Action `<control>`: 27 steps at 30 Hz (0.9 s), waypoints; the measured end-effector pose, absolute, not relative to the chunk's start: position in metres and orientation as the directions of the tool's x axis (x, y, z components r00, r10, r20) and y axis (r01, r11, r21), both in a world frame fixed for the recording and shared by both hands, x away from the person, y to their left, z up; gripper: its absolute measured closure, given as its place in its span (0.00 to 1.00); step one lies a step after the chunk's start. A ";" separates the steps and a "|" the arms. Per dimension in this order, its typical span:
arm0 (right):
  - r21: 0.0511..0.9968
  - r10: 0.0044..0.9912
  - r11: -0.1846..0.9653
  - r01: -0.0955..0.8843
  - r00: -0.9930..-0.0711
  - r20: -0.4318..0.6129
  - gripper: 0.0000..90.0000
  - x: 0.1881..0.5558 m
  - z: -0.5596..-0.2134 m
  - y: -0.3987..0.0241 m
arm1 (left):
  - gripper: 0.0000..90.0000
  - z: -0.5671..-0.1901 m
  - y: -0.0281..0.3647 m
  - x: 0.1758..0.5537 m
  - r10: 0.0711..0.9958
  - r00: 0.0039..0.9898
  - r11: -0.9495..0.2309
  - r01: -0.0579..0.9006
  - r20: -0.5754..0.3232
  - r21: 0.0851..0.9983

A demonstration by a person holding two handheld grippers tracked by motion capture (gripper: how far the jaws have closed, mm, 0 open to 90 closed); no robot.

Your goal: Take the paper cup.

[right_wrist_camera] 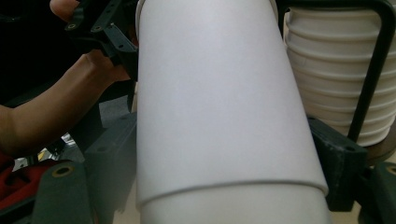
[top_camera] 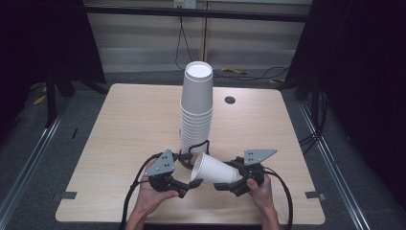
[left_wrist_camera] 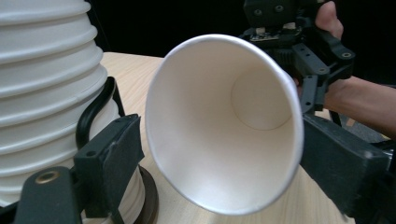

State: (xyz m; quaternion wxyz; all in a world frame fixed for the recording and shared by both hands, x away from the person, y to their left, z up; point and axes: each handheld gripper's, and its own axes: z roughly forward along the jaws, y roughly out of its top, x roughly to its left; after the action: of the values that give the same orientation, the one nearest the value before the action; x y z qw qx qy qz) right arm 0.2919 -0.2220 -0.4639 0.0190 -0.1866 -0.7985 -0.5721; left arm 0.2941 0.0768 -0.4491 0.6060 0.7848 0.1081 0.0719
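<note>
Gripping a single white paper cup [top_camera: 214,170] around its lower body, the right hand-held gripper [top_camera: 225,184] has it clamped between both black jaws, and in the right gripper view that cup [right_wrist_camera: 224,107] runs straight out between them, so it's lying on its side up off the counter. The cup's open mouth points over at the left hand-held gripper [top_camera: 189,184]. From the left gripper view the rim of the cup [left_wrist_camera: 224,123] sits right between that gripper's two jaws, one jaw just outside the rim on each side, but I can't see the pads actually pressing on it, so that one looks let go, jaws parted a bit.

Just past the left gripper, pretty much touching distance, stands a tall stack of white paper cups [top_camera: 196,108], upside down, sitting in a dark round base with a black wire loop [top_camera: 198,146] curving up its side. All of it is on a light wooden counter [top_camera: 119,143], and a small dark round hole [top_camera: 230,100] sits further out beyond the stack.
</note>
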 end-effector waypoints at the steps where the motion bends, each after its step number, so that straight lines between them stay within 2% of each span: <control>1: 0.907 0.276 0.277 0.317 -0.930 0.241 0.24 0.292 -0.464 -0.222 | 0.16 -0.449 0.077 0.295 0.250 0.968 -0.248 0.082 -0.017 0.965; 6: 0.903 0.261 0.299 0.307 -0.937 0.232 0.24 0.291 -0.461 -0.219 | 0.00 -0.449 0.073 0.298 0.258 0.966 -0.280 0.087 -0.012 0.956; 27: 0.900 0.239 0.335 0.279 -0.949 0.205 0.24 0.290 -0.459 -0.211 | 0.01 -0.458 0.061 0.308 0.132 0.988 -0.267 0.109 -0.076 0.958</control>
State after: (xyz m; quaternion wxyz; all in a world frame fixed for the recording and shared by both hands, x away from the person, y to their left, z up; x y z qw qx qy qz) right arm 0.2899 -0.2111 -0.4586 0.0179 -0.1586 -0.8167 -0.5545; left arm 0.3080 0.0607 -0.4582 0.6006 0.7959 0.0755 0.0095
